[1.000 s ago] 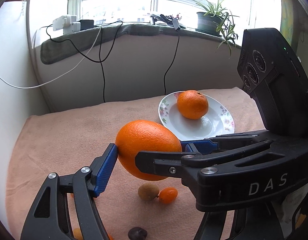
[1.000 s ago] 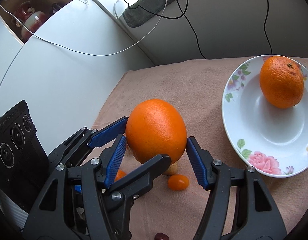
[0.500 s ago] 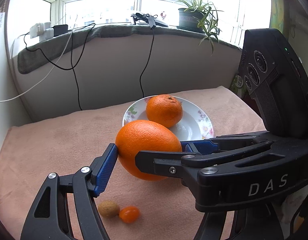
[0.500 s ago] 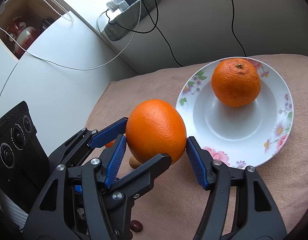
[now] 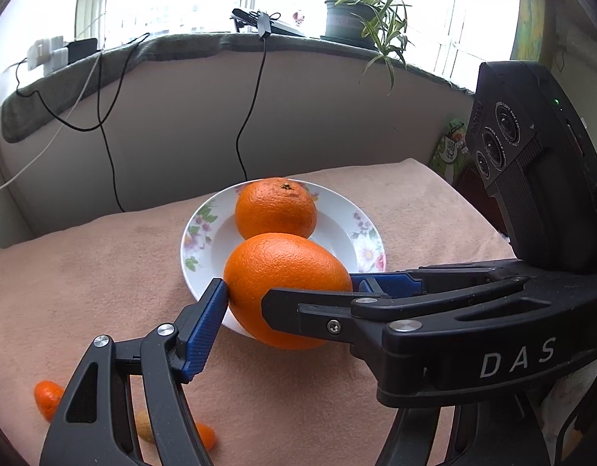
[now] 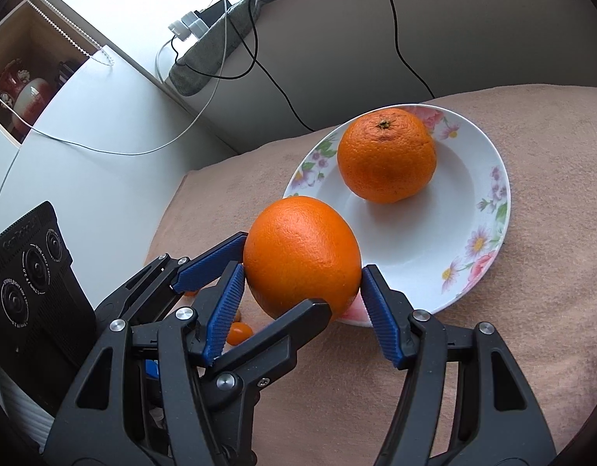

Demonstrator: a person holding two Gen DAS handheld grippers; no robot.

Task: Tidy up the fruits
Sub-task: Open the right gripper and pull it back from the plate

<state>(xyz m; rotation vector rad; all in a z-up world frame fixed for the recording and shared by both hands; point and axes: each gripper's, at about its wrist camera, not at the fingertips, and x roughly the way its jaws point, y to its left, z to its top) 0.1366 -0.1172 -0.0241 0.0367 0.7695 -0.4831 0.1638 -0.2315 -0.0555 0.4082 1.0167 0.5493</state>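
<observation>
I hold large orange (image 6: 302,258) with both grippers: left gripper (image 5: 288,291) and right gripper (image 6: 302,272) each clamped on its sides (crossed grip, steadier carry). Orange hangs over near rim of floral plate (image 6: 488,233), beside second orange (image 6: 387,155) resting there.

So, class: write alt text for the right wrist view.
Both grippers clamp one large orange at the near rim of a floral plate holding a second orange, on a pink cloth.

One orange (image 5: 276,207) lies on the plate (image 5: 193,233); another orange (image 5: 287,272) hangs above its near rim.
</observation>
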